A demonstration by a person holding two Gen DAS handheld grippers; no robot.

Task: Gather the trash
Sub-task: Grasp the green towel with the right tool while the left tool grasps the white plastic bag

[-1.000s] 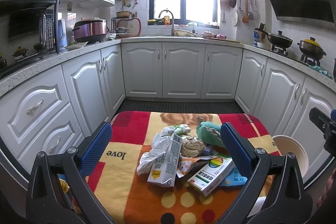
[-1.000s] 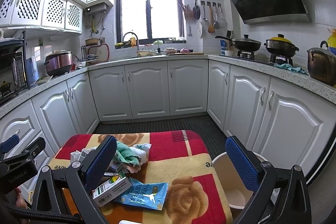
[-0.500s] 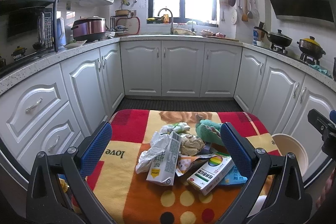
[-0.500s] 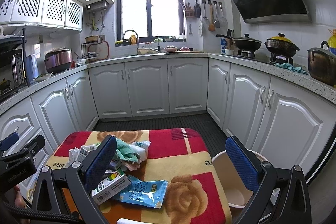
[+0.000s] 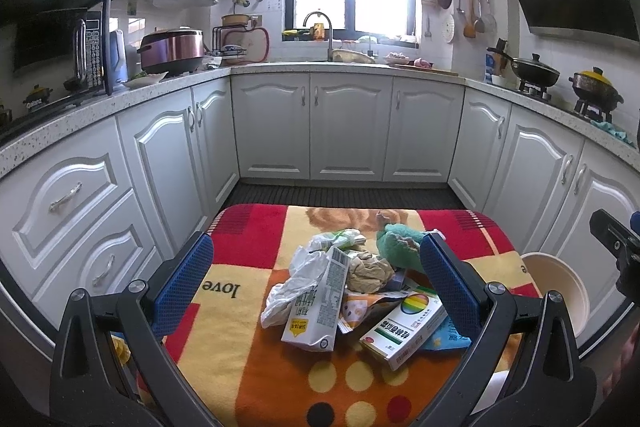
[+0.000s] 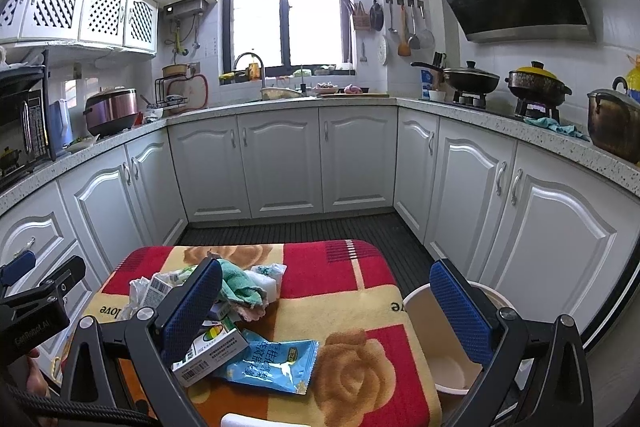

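A pile of trash lies on a small table with a red, yellow and orange blanket [image 5: 248, 359]. In the pile are a milk carton [image 5: 318, 307], a white box with a rainbow circle [image 5: 404, 327], a crumpled white bag [image 5: 296, 283], brown paper [image 5: 368, 271] and a green cloth [image 5: 400, 243]. A blue snack wrapper [image 6: 272, 363] lies nearest the front. A beige trash bin [image 6: 444, 343] stands to the right of the table. My left gripper [image 5: 316, 287] is open and empty above the pile. My right gripper [image 6: 324, 307] is open and empty over the table's right side.
White kitchen cabinets [image 5: 348, 127] line three sides, with a dark floor mat [image 6: 296, 231] behind the table. Counters hold a rice cooker [image 5: 172, 51], a microwave [image 5: 52, 43], a sink faucet [image 5: 320, 27] and pots [image 6: 536, 83] on the stove.
Both grippers have shifted only slightly; the views have tilted a little. Nothing was taken hold of or let go.
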